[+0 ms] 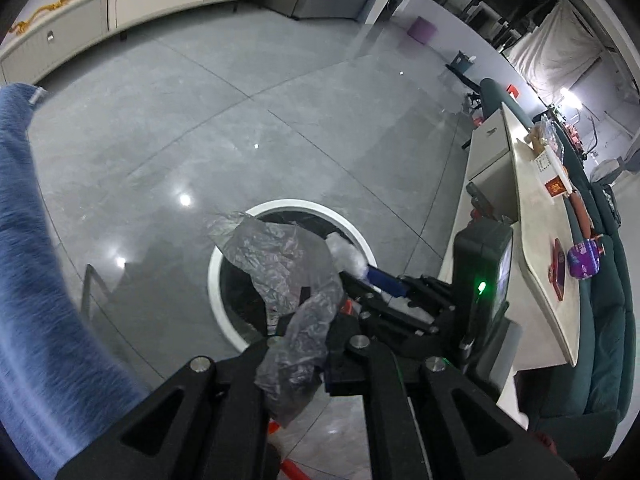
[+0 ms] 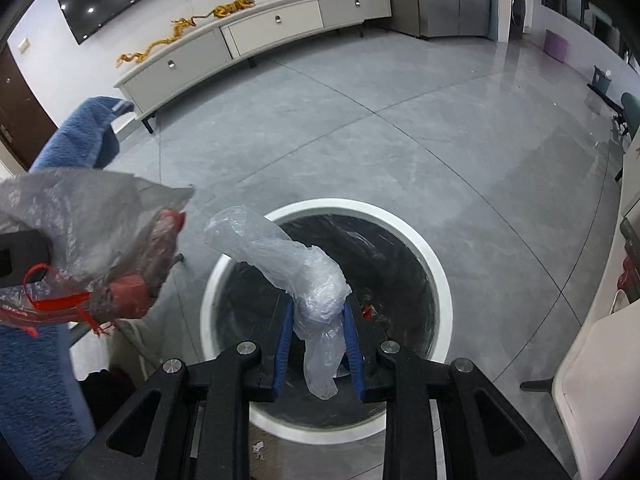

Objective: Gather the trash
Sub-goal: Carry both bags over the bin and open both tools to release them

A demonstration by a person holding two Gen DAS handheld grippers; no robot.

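Grey tiled floor (image 2: 400, 140) fills both views. White-rimmed round trash bin (image 2: 436, 264) with a black liner sits at centre, 6 o'clock in the right wrist view. Right gripper (image 2: 318, 344) above the bin, blue pads pinched on a crumpled clear plastic bag (image 2: 316, 284). Left gripper (image 1: 298, 364) at 9 o'clock of the right one, fingers clamped on a greyish plastic bag (image 1: 280, 264) with red scraps inside.

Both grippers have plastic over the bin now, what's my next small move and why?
Probably open the right gripper first. Its blue fingers pinch a clear plastic wrapper that hangs directly above the white-rimmed trash bin, so it should drop inside. The left gripper holds a grey plastic bag nearer the bin's edge, so centre it before releasing.
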